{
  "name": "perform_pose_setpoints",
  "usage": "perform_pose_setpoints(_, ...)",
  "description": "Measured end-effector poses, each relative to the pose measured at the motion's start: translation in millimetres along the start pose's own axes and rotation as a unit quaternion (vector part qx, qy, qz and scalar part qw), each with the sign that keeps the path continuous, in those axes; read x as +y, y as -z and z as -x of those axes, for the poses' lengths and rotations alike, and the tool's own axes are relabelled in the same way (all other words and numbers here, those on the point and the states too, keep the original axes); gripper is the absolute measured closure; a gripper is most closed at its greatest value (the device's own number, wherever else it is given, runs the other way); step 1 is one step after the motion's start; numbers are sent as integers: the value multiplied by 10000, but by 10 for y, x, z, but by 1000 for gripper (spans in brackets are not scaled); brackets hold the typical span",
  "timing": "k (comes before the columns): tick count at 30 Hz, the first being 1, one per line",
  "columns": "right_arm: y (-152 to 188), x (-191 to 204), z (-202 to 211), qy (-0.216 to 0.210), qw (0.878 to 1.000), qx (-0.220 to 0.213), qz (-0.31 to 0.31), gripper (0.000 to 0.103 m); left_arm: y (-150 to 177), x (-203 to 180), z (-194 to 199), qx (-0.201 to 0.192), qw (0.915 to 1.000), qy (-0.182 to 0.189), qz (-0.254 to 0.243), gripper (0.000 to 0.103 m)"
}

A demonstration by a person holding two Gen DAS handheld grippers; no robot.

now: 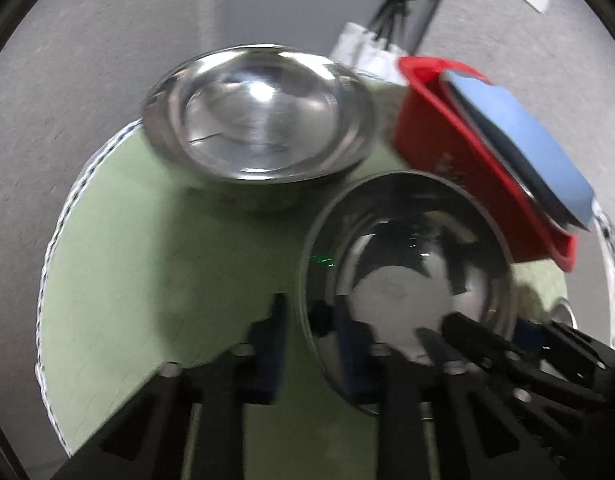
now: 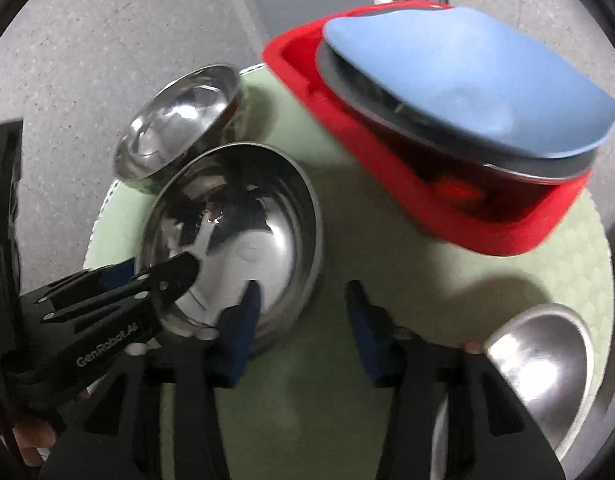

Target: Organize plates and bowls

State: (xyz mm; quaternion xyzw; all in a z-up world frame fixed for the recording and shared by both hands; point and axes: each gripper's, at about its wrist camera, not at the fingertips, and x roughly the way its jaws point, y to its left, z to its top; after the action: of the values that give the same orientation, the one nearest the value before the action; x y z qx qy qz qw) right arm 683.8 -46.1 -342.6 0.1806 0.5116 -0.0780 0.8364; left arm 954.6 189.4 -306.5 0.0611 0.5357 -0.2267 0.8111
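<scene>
A steel bowl (image 1: 407,264) sits on the green mat (image 1: 167,260), tilted. My left gripper (image 1: 313,332) has its two fingers on either side of the bowl's near rim, one inside and one outside. In the right wrist view the same bowl (image 2: 243,240) has that left gripper (image 2: 147,280) at its left rim. My right gripper (image 2: 303,312) is open, its left finger against the bowl's near right edge. A second steel bowl (image 1: 259,120) stands behind, also seen in the right wrist view (image 2: 175,120). A third bowl (image 2: 543,364) lies at the lower right.
A red tray (image 2: 407,184) at the back right of the round table holds dark plates under a blue plate (image 2: 467,80); it also shows in the left wrist view (image 1: 447,132). A white bag (image 1: 363,52) and a tripod stand on the grey floor beyond.
</scene>
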Motion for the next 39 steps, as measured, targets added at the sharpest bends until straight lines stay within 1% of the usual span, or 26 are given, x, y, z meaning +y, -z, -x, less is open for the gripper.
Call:
perform_pose_setpoints(2,5,-9,-26,72,10000,4,-27,75,6,-23,5,-39,9998,-103,-166,91)
perform_pose_setpoints(3,14,-26,-33,73,9999,19,-80,77,10,-18,11,-43,9998,-76,-205,91)
perform_pose_setpoints(5,11,-12,-2,88,9999,10,-118,83,24,16,68,-80,9998,72,-157,92)
perform_pose_setpoints(9,-5,75,198,66,9998,-177,-4,83,-13,52,325,-393,9990,145,-154,92)
perform_pose_setpoints(13,-166,267,456,-21,9986,-497,162,83,-235,206,608,-786,9967,189,-29,92)
perform_pose_setpoints(14,-230,324,502,-24,9981,-576,221,83,-335,248,660,-897,9958,172,-35,92)
perform_pose_setpoints(16,-410,471,526,32,9968,-698,388,83,-465,321,695,-971,9952,87,-54,92)
perform_pose_setpoints(18,-591,587,465,50,9963,-710,489,83,-619,402,679,-1017,9948,-13,-19,92)
perform_pose_setpoints(21,-797,767,269,136,9959,-626,633,84,-826,524,539,-961,9952,-192,81,92)
perform_pose_setpoints(22,-837,709,267,144,9961,-584,647,84,-874,533,476,-913,9955,-218,114,92)
perform_pose_setpoints(25,-953,724,61,232,9965,-391,706,83,-1008,609,278,-709,9967,-321,222,92)
perform_pose_setpoints(29,-1016,770,-177,378,9960,-141,796,83,-1141,651,50,-520,9974,-429,257,90)
perform_pose_setpoints(31,-1021,781,-248,411,9957,-64,832,83,-1197,657,1,-487,9975,-401,304,90)
perform_pose_setpoints(33,-1002,794,-253,502,9947,-78,899,83,-1229,674,-15,-459,9977,-365,339,89)
perform_pose_setpoints(35,-1025,784,-288,521,9945,-60,908,79,-1220,686,15,-475,9978,-326,324,82)
perform_pose_setpoints(39,-1043,789,-305,458,9952,15,862,78,-1247,691,-6,-462,9980,-184,390,76)
